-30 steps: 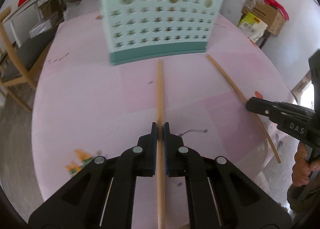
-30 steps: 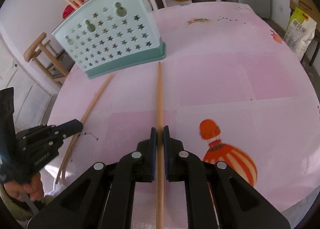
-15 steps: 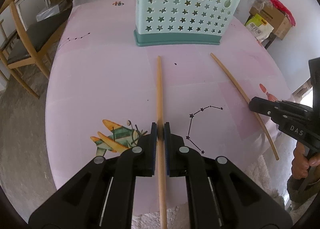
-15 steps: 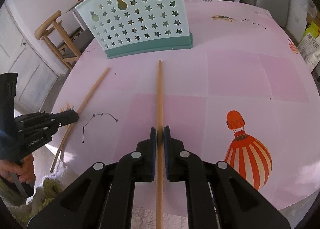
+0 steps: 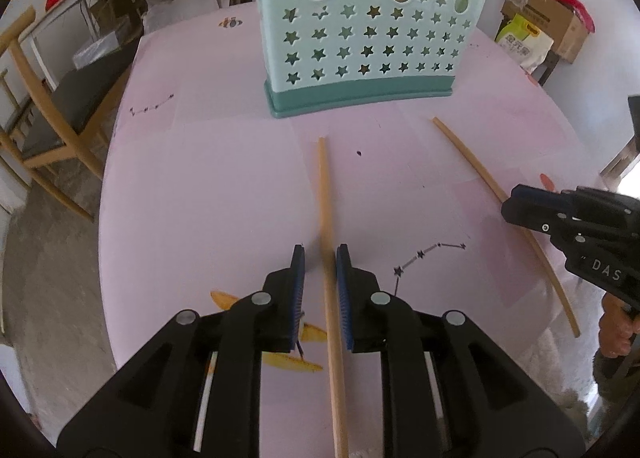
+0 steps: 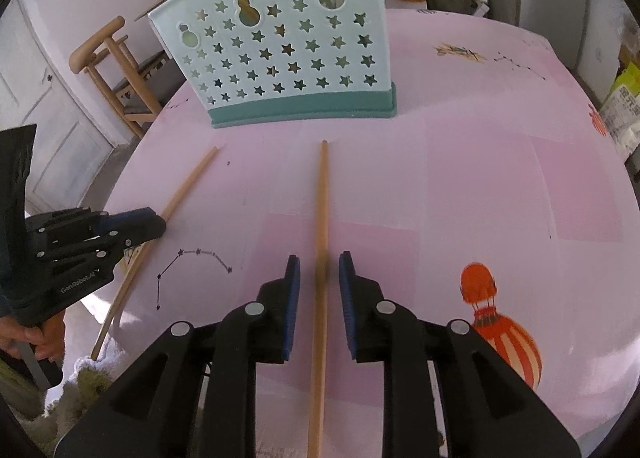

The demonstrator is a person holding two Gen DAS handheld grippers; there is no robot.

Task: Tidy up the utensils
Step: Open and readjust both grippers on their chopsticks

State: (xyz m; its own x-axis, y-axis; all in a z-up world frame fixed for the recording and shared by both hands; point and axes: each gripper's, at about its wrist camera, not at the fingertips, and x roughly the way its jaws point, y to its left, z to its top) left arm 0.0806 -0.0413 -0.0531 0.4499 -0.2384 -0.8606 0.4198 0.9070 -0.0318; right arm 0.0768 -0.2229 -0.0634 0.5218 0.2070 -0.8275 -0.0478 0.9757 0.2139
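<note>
- The left gripper (image 5: 320, 256) has its jaws opening, a thin pale wooden chopstick (image 5: 325, 193) loose between them on the pink tablecloth (image 5: 200, 197).
- The right gripper (image 6: 319, 264) is opening too, around a second wooden chopstick (image 6: 322, 193).
- Both sticks point towards the mint-green star-punched plastic utensil holder (image 6: 280, 57), near their far tips.

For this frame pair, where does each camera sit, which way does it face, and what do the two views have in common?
Left wrist: rides the left gripper, looking down along its opening jaws, a chopstick loose between them; the right gripper and hand show at right.
Right wrist: rides the right gripper, aimed likewise, jaws opening around its chopstick; the left gripper shows at left.
Shared: the star-holed utensil holder, pink table and both chopsticks.
</note>
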